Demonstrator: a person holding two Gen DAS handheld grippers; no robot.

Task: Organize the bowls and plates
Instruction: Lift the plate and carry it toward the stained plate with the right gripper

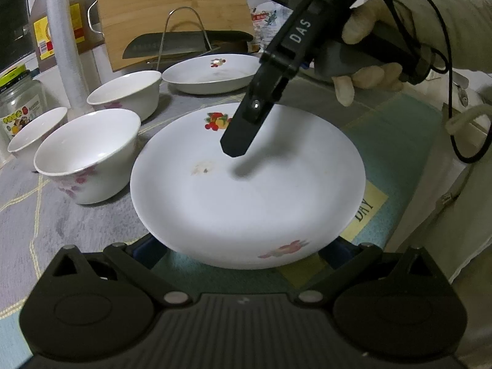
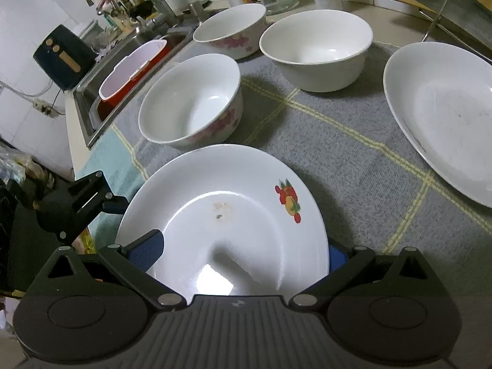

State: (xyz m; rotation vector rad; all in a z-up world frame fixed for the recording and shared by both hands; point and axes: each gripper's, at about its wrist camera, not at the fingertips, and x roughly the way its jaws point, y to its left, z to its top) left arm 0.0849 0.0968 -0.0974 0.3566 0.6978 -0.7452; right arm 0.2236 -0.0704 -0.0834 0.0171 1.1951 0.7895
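The right gripper (image 2: pixel 243 264) is straddling, jaws wide, the white fruit-printed ceramic plate (image 2: pixel 227 215); left gripper (image 1: pixel 243 258) likewise; both should be closing squarely on the rim before lifting.

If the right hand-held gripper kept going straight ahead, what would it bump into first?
Probably the nearest bowl. The right hand-held gripper already sits around the plate, which would likely reach it first, though depth is hard to judge.

My left camera looked close across the fruit-print plate (image 1: pixel 246 190); my right viewed it (image 2: pixel 227 215) from the opposite rim.
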